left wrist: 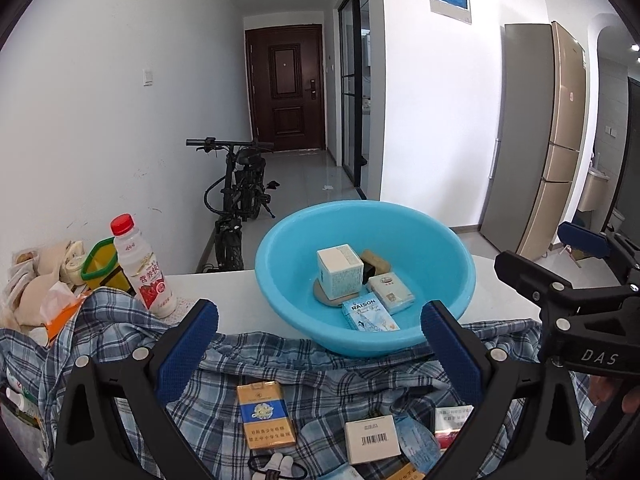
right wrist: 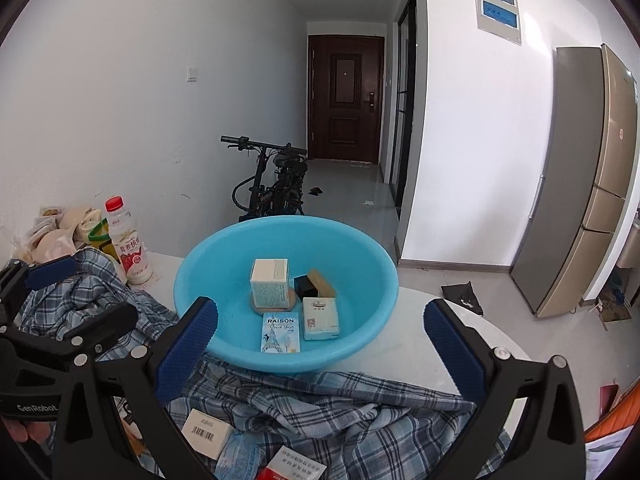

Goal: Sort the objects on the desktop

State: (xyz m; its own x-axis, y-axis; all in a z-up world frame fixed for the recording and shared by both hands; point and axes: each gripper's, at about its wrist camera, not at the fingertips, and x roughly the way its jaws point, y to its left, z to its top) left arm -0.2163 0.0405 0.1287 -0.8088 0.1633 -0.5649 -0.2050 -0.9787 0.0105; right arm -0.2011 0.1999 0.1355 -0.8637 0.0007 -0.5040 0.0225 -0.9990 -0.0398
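Basin (left wrist: 280, 280), blue plastic, sits at 12 o'clock on the white table (left wrist: 236, 300), its near rim overlapping the plaid shirt (left wrist: 312, 384); evidently the collection bin.

Count inside: 5 boxes or packs plus 1 round coaster-like disc. That is the white cube carton (left wrist: 339, 270) standing on the disc, RAISON pack (left wrist: 369, 314), white pack (left wrist: 390, 293), a tan box and a black box behind.

Still on the shirt, unsorted, in the left view: gold-and-blue pack (left wrist: 265, 414) at 6, barcode box (left wrist: 372, 438) at 5, red-and-white pack (left wrist: 452, 426) at 4, with more edges partly hidden.

Red-capped bottle (left wrist: 142, 270) at 10: 1.

Left gripper (left wrist: 320, 344) and right gripper (right wrist: 322, 346) both spread wide, holding nothing, hovering near the loose packs. Probably lining up the next pick.
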